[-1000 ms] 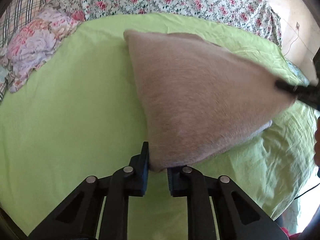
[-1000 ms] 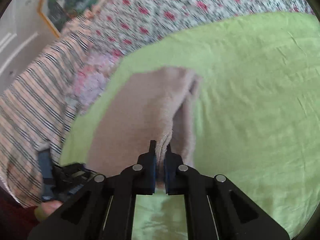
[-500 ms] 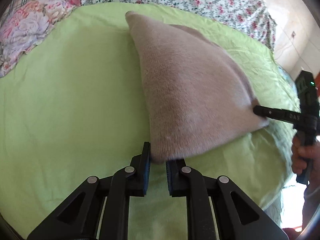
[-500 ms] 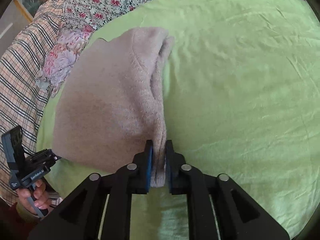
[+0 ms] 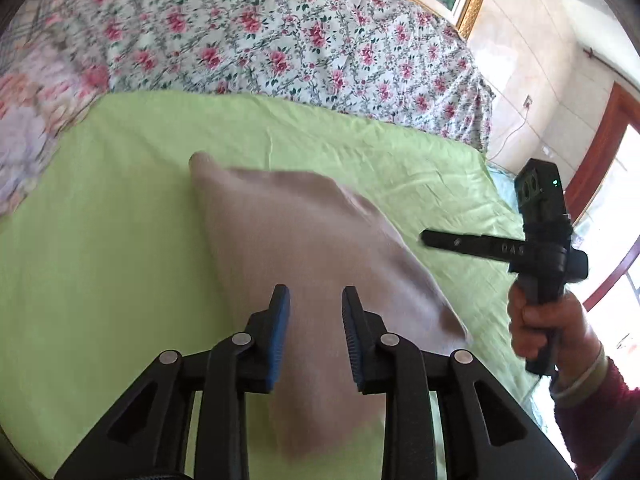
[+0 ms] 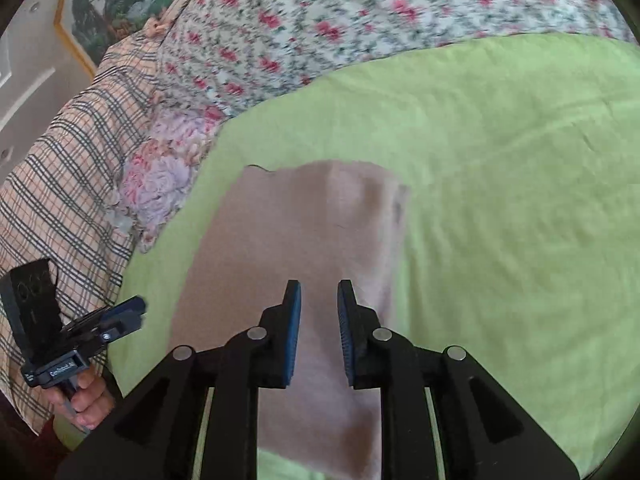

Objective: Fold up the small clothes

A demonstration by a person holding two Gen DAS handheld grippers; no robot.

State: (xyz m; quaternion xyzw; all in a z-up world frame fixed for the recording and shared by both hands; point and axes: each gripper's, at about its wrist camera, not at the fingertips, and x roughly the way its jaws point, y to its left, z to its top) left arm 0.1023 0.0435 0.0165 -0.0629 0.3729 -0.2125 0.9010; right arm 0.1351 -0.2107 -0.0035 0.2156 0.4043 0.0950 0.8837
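A folded beige knit garment (image 5: 304, 248) lies flat on the green sheet (image 5: 100, 240). It also shows in the right wrist view (image 6: 288, 240). My left gripper (image 5: 314, 300) is open and empty, raised above the garment's near end. My right gripper (image 6: 319, 294) is open and empty, also raised above the garment. The right gripper shows in the left wrist view (image 5: 430, 237), off the garment's right edge. The left gripper shows in the right wrist view (image 6: 136, 306), at the bed's left edge.
A floral cover (image 5: 280, 40) lies across the back of the bed. A plaid cloth (image 6: 60, 184) and a flowered cloth (image 6: 164, 172) lie at the left. A framed picture (image 6: 116, 4) hangs on the wall. A door (image 5: 608, 168) stands at the right.
Both grippers have opened and let go of the garment's corners. Both have lifted and drawn back. The garment has dropped flat onto the sheet.
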